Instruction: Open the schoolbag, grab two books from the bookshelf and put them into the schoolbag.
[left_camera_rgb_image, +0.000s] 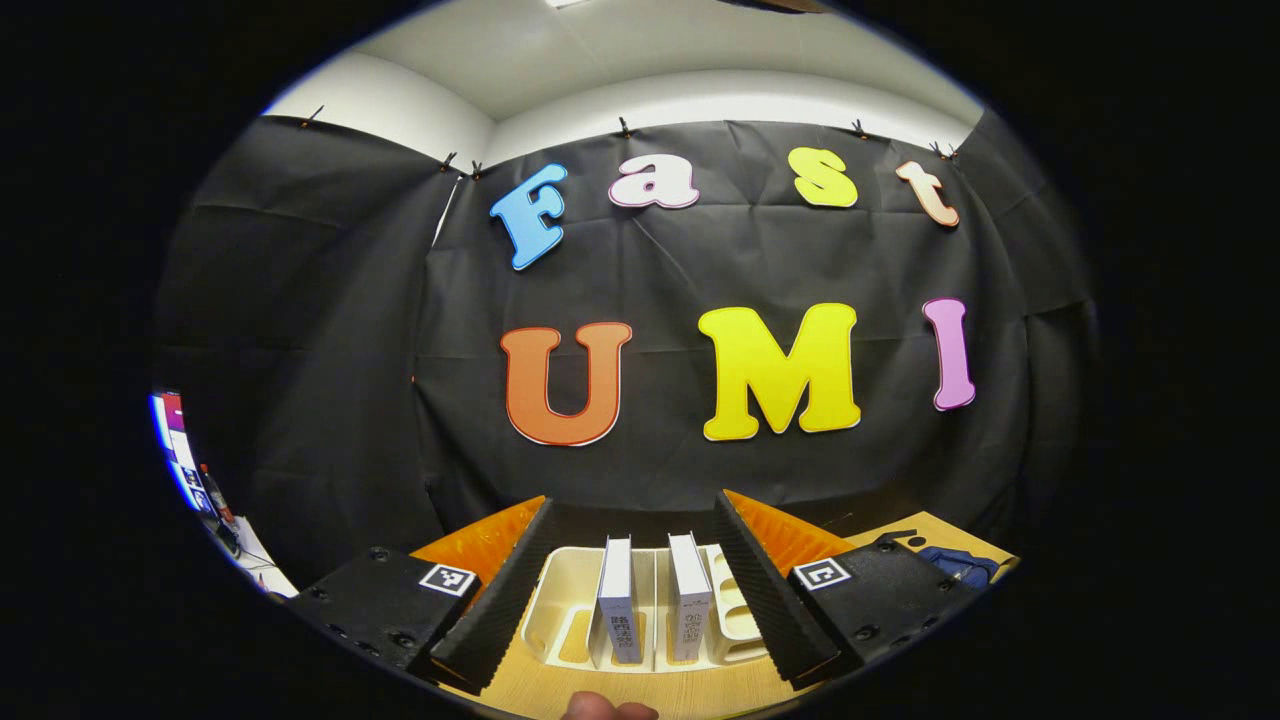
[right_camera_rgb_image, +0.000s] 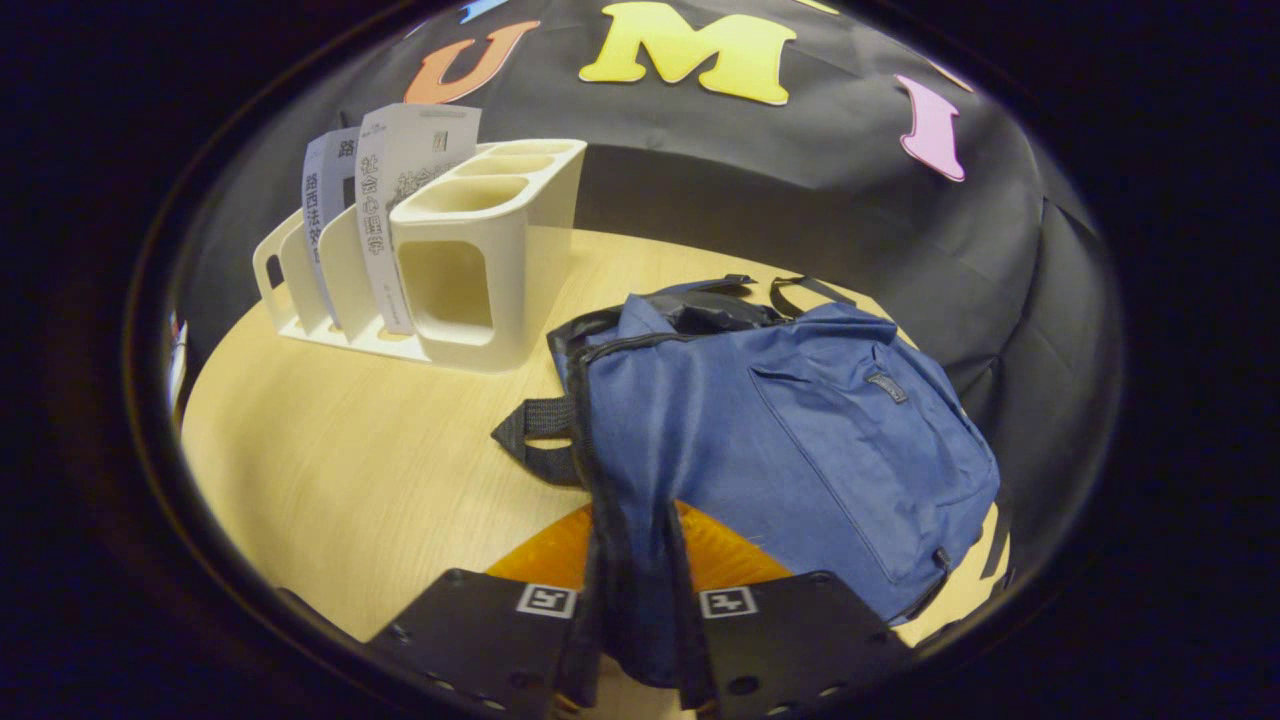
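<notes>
1. Right gripper (right_camera_rgb_image: 634, 600) pinches a fold of the schoolbag (right_camera_rgb_image: 790, 440), lying on the table (right_camera_rgb_image: 330, 480); thin fabric could slip free.
2. Left gripper (left_camera_rgb_image: 635, 590), spread wide, frames two books (left_camera_rgb_image: 655, 610) upright in the bookshelf (left_camera_rgb_image: 560, 610); closing might catch both.

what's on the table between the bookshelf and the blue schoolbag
Nothing: in the right gripper view, bare wooden table separates the bookshelf from the schoolbag, which the right gripper pinches.
</notes>
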